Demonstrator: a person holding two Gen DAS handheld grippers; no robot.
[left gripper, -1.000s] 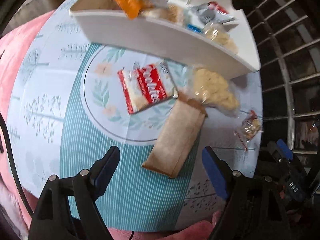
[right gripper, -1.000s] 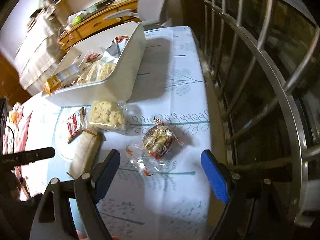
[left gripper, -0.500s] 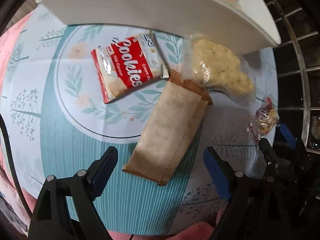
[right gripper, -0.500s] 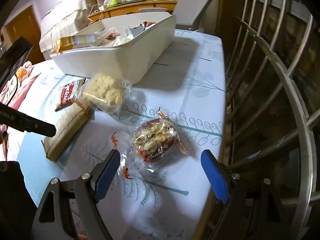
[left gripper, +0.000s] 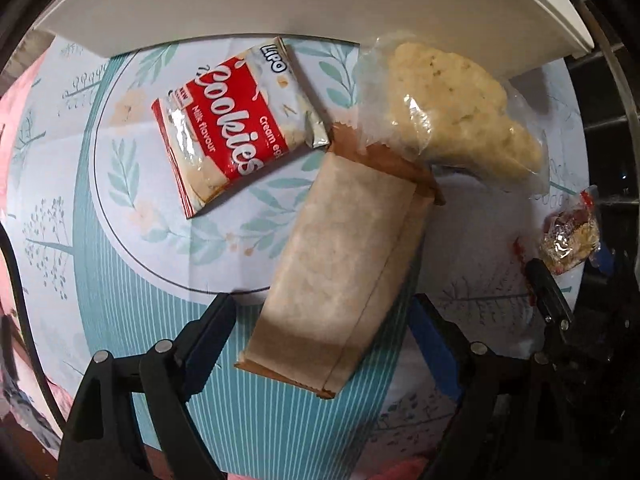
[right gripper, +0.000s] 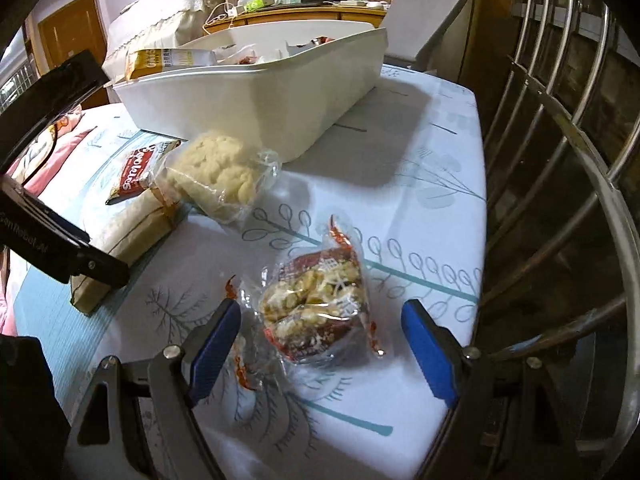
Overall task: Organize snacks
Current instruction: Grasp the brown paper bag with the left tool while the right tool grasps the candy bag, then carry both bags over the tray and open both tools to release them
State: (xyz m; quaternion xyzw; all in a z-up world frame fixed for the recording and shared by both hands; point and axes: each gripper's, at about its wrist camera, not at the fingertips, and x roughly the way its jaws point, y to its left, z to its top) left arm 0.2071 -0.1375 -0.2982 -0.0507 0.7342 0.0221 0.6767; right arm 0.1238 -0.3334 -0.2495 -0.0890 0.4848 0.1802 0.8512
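A brown paper packet lies slantwise on the patterned tablecloth. My left gripper points down over the packet's near end, jaws closing, pads apart from it. A red cookies pack and a clear bag of pale crackers lie beside the packet, in front of the white bin. A small clear-wrapped snack sits between the fingers of my right gripper, whose jaws are closing without touching it.
The white bin holds several snack packs, among them a yellow box. A metal railing runs along the table's right edge. Pink cloth lies at the left. Wooden furniture stands behind.
Both grippers have come down toward the table. The brown packet's near end now lies between the left fingers, and the small wrapped snack sits closer between the right fingers.
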